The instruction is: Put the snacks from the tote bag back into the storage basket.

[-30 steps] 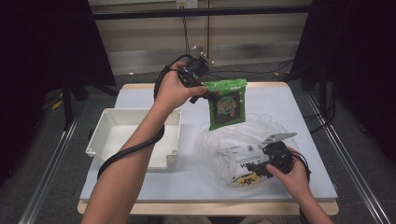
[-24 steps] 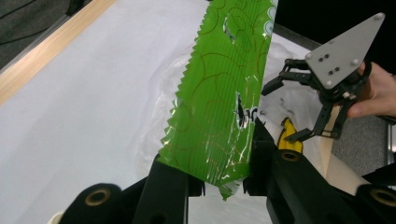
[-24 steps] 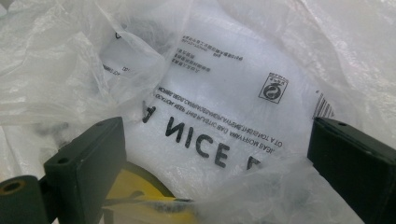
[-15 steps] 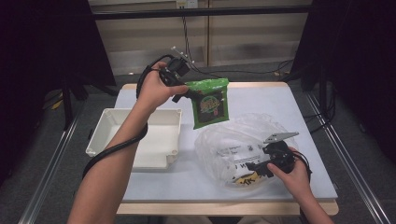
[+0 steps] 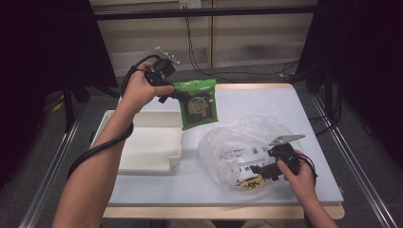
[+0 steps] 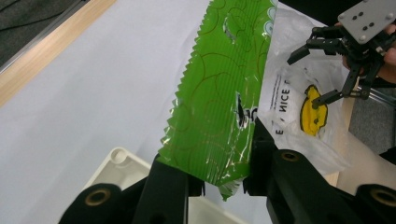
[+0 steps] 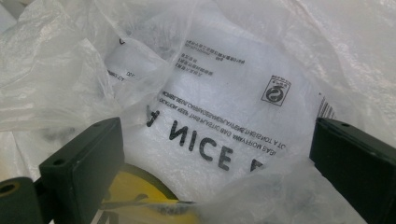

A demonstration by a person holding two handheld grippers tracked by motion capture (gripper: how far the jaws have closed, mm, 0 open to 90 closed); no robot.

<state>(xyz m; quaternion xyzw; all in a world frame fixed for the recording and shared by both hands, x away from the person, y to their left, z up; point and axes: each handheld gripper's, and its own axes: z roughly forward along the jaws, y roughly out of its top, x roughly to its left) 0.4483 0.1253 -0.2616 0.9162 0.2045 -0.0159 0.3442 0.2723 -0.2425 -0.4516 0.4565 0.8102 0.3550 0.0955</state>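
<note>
Leftward since the earlier frame went the left claw [image 5: 177, 95], clamped on the green packet [image 5: 198, 103], which hung long-axis down above the white tray [image 5: 152, 147]; the right claw [image 5: 259, 175] gaped at the plastic bag [image 5: 237, 142].

The clear plastic bag [image 7: 224, 107] between the right hand-held gripper's [image 7: 210, 154] jaws reads "NICE" in bold black letters, beside small unreadable print. The green snack packet's [image 5: 198, 103] logo is illegible.
</note>
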